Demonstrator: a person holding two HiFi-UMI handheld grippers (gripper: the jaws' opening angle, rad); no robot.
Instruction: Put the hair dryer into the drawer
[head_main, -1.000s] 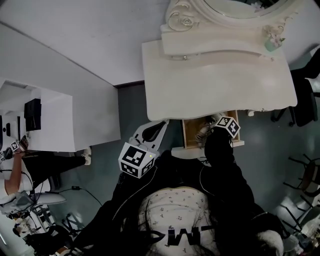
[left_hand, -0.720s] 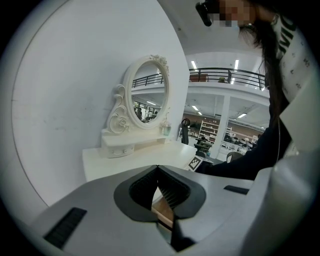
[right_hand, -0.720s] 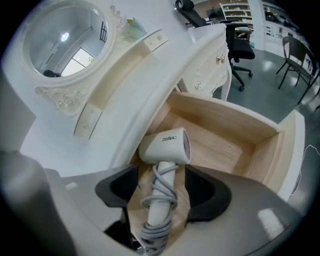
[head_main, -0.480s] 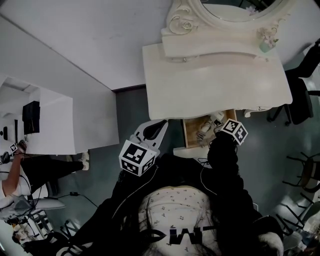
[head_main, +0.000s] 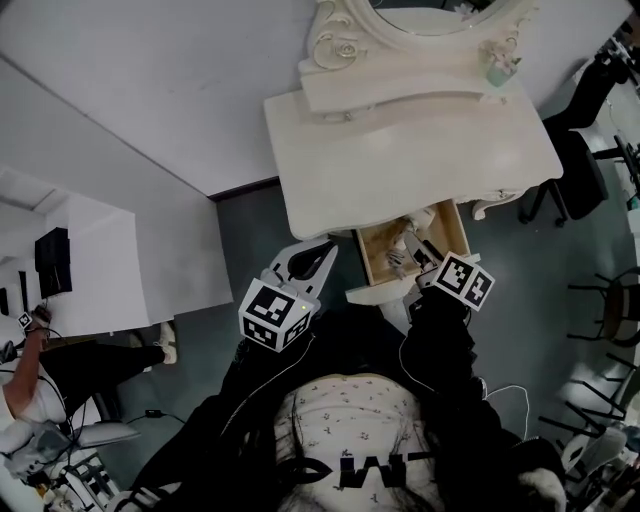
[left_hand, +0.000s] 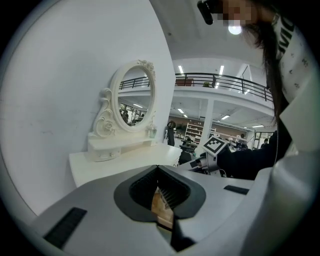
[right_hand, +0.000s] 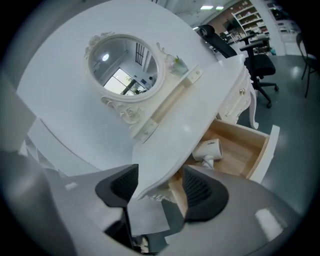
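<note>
The white hair dryer (head_main: 404, 249) lies inside the open wooden drawer (head_main: 376, 262) of the white dressing table (head_main: 400, 160). In the right gripper view the hair dryer (right_hand: 209, 149) rests on the drawer's (right_hand: 247, 152) floor, apart from my jaws. My right gripper (head_main: 428, 264) hovers just in front of the drawer, open and empty. Between the right gripper's (right_hand: 160, 186) pads shows the table's edge. My left gripper (head_main: 318, 258) hangs left of the drawer, below the table's front edge. The left gripper's (left_hand: 159, 186) tips meet with nothing held.
An oval mirror (right_hand: 126, 70) and a small plant pot (head_main: 498, 72) stand on the table's back shelf. Office chairs (head_main: 572, 170) stand to the right. A white desk (head_main: 90, 260) and a seated person (head_main: 40, 380) are at the left.
My right gripper has drawn back from the drawer toward me, leaving the hair dryer inside. The drawer shows further out from under the table. The left gripper has barely moved.
</note>
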